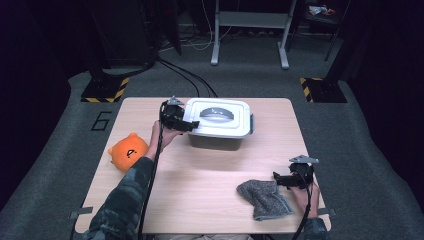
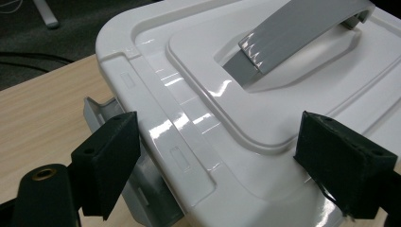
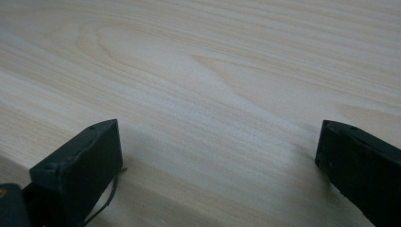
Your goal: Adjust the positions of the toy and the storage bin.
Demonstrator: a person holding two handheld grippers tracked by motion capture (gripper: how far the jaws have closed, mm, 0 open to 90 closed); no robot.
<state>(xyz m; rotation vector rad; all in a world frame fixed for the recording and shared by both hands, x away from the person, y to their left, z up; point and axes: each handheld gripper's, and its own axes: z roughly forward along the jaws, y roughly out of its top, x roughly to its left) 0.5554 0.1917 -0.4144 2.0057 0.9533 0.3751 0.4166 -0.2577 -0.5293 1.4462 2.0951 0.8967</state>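
- High view: the left gripper [image 1: 186, 123] stood at the left end of the white plastic lidded storage box with a grey handle [image 1: 220, 120], which sat on the far middle of the light wooden table [image 1: 200, 170]. The right gripper [image 1: 284, 180] rested near the table's right front edge, just beside a crumpled grey knitted cloth [image 1: 264, 199]. A round orange plush toy [image 1: 128, 151] lay near the left edge, apart from the box.
- Left gripper view: the jaws stood wide apart over the box's white glossy lid [image 2: 265, 109], one black pad low beside the grey side latch [image 2: 101, 111] at the rim, the other over the lid top. Nothing was pinched between them; contact with the latch could not be confirmed. The grey handle [image 2: 298, 28] lay flat in its recess.
- Right gripper view: the jaws stood wide apart over bare wood, holding nothing.
- Judgement: the step in hand appeared to be releasing the latch at the left end of the box, ahead of lifting the lid. The next move would call for hooking a pad under the latch's lower edge and levering it outward, while the box stayed put; the idle right gripper could steady it.
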